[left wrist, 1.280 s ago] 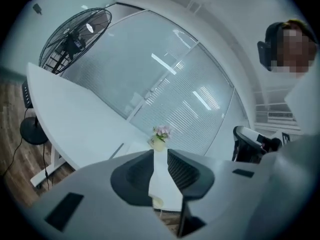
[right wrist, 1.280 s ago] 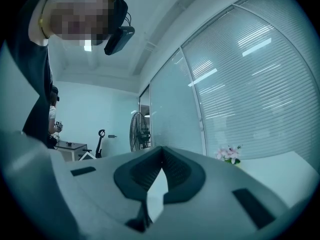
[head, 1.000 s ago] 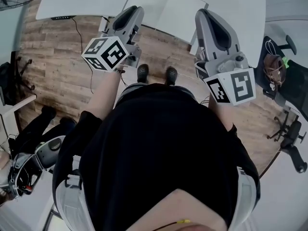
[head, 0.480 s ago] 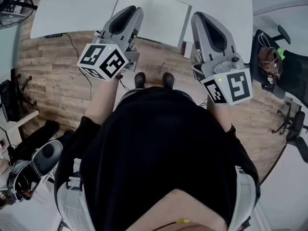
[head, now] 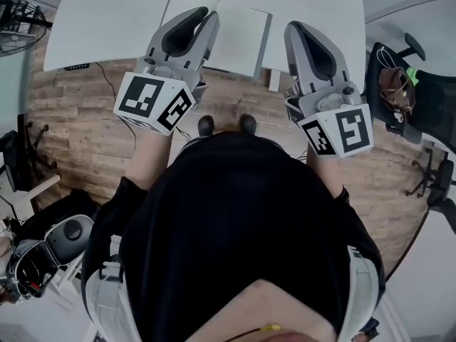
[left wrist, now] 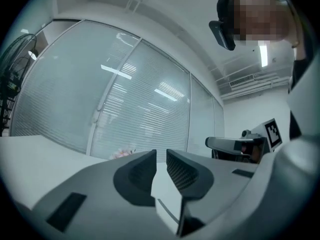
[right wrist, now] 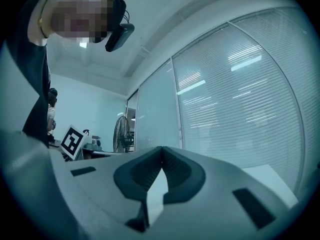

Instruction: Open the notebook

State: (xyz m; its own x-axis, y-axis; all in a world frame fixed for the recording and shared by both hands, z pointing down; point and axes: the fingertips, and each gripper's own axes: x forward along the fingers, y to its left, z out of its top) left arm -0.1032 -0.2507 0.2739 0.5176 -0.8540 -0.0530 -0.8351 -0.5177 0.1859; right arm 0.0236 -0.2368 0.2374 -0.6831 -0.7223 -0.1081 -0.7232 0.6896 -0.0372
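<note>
A white notebook (head: 242, 34) lies spread open on the white table (head: 107, 20), seen in the head view only. My left gripper (head: 211, 13) hangs in front of its left page and hides part of it. In the left gripper view its jaws (left wrist: 161, 151) point level at a glass wall; they are closing, a narrow gap still shows, and nothing is between them. My right gripper (head: 292, 26) is held off the notebook's right edge, clear of it. The right gripper view shows that gripper (right wrist: 161, 147) shut with its tips together and nothing in them.
Wood floor lies below the table's near edge, with a power strip (head: 78, 67) and cable there. A fan (head: 18, 13) stands at far left. An office chair with a bag (head: 395, 84) is at right. A small white block (head: 274, 79) sits at the table's edge.
My left gripper has risen and rolled, and now overlaps the notebook's left page. The right gripper shifted slightly. Table and notebook show more fully in the head view.
</note>
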